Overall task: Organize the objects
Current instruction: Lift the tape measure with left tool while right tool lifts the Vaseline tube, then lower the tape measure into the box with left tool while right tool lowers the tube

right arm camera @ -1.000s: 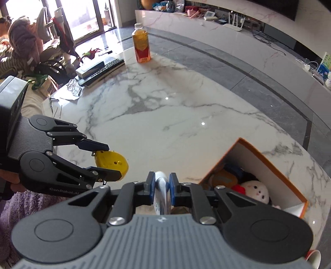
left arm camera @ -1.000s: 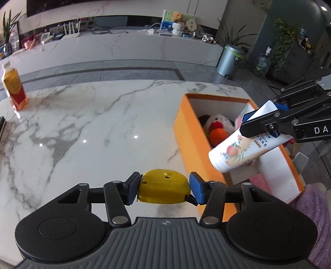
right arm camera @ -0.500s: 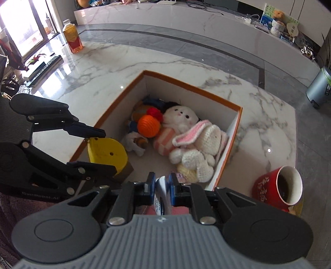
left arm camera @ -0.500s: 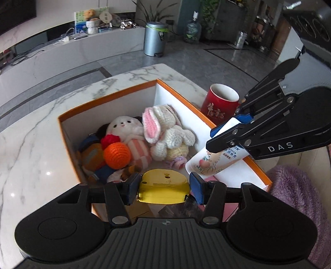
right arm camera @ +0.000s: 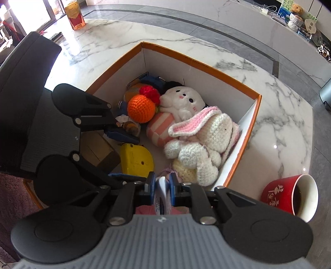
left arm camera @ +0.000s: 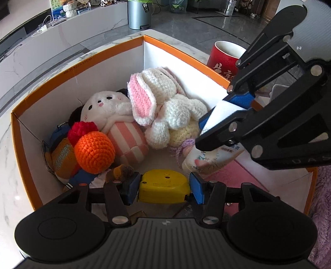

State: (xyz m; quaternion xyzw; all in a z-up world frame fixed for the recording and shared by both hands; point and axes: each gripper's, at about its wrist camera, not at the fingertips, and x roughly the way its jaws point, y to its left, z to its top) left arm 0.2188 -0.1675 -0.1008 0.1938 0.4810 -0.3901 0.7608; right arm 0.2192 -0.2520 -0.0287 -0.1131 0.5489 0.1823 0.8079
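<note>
My left gripper (left arm camera: 164, 189) is shut on a yellow plastic object (left arm camera: 164, 189), held low inside the orange box (left arm camera: 78, 60) near its front end. In the right wrist view the same yellow object (right arm camera: 136, 160) shows between the left gripper's blue pads. My right gripper (right arm camera: 162, 185) is shut on the flat end of a white cream tube (right arm camera: 162, 195); the tube (left arm camera: 209, 159) hangs cap down beside the yellow object, over a pink item on the box floor. Behind both lie a crocheted rabbit (left arm camera: 165, 107), a white plush (left arm camera: 103, 105) and an orange crochet ball (left arm camera: 94, 152).
The box (right arm camera: 206, 64) stands on a marble table (right arm camera: 115, 35). A red mug (right arm camera: 289, 196) with dark drink stands just outside the box's right wall. A bottle of orange drink (right arm camera: 74, 13) is at the table's far left. A brown cardboard piece (right arm camera: 99, 149) lies under the left gripper.
Both grippers swung from above the bare table to over the box and sank into it, each keeping its grip. The toys now fill both views.
</note>
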